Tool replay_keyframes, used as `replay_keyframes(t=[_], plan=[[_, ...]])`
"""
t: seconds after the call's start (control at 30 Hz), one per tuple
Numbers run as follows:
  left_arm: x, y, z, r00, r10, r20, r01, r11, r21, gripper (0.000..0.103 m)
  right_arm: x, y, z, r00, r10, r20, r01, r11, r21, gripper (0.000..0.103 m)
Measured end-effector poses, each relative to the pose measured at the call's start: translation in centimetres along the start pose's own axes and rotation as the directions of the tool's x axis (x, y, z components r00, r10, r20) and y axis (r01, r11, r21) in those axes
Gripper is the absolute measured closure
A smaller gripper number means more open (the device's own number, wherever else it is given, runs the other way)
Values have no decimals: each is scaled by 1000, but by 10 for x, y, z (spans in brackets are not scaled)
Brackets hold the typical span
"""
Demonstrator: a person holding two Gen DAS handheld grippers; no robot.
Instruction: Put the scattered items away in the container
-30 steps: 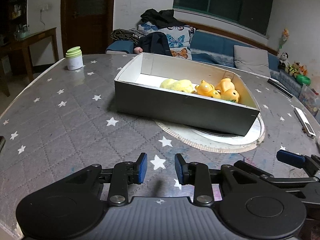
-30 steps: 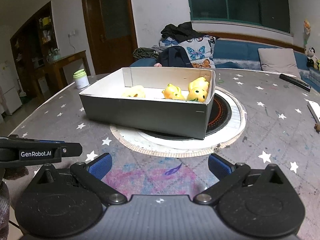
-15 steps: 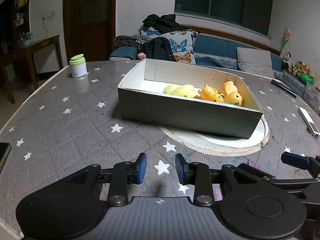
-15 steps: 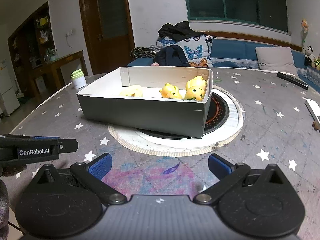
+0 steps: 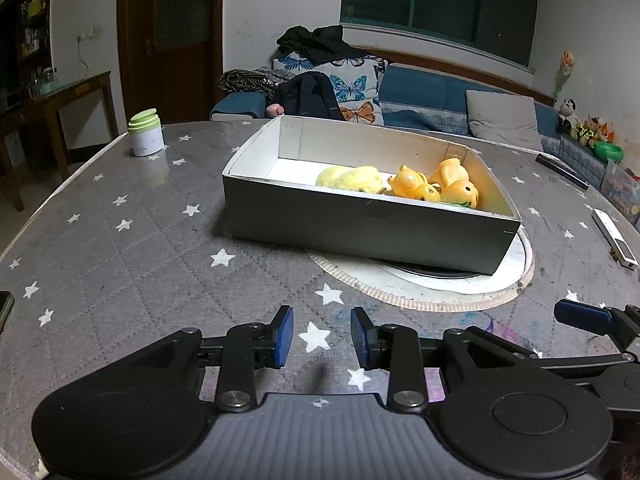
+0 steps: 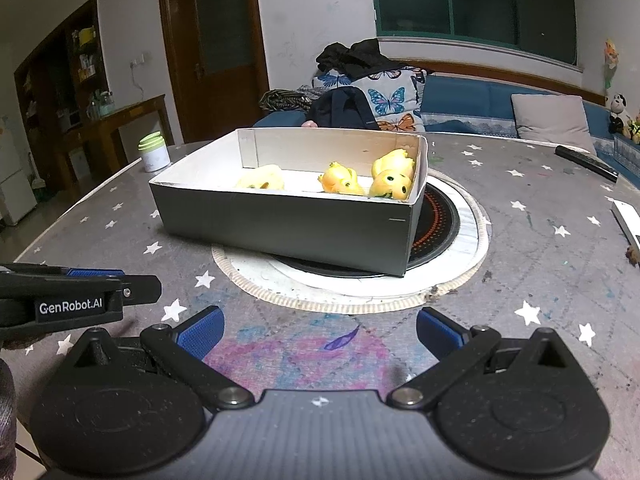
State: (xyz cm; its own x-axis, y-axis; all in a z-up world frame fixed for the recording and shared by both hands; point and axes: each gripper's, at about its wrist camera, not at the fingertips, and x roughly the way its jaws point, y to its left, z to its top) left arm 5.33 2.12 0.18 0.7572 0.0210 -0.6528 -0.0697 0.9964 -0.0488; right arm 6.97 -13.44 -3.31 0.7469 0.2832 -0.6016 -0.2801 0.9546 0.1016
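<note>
- Both hand-held grippers have drawn back toward the near edge of the star-patterned table [image 5: 120, 248] over the last second, and the box [image 5: 368, 224] now sits farther off in both views.
- The left gripper [image 5: 322, 340] hangs low over the cloth with its blue pads a narrow gap apart, nothing between them.
- The right gripper [image 6: 318, 330] has its jaws spread wide, also empty, over a pink-stained patch of cloth.
- The yellow and orange toys [image 6: 390, 178] lie inside the box, bunched toward its right end; the paler yellow toy [image 5: 350, 179] rests mid-box.
- The box stands partly on the round hob plate [image 6: 444, 216] at the table's centre.
- With no toy visible loose on the cloth, the tidying looks finished and the withdrawal reads as a closing move.
- A green-lidded jar [image 5: 146, 133] stands by the far left edge; a remote [image 5: 562, 170] lies at the far right.
</note>
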Motion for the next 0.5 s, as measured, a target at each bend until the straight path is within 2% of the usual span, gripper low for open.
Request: replay_keyframes(t=[0.5], plan=[[14, 0, 4, 1000, 2, -24, -2, 1000, 9, 69, 17, -2, 2, 999, -8, -34, 8, 1000, 6, 0]])
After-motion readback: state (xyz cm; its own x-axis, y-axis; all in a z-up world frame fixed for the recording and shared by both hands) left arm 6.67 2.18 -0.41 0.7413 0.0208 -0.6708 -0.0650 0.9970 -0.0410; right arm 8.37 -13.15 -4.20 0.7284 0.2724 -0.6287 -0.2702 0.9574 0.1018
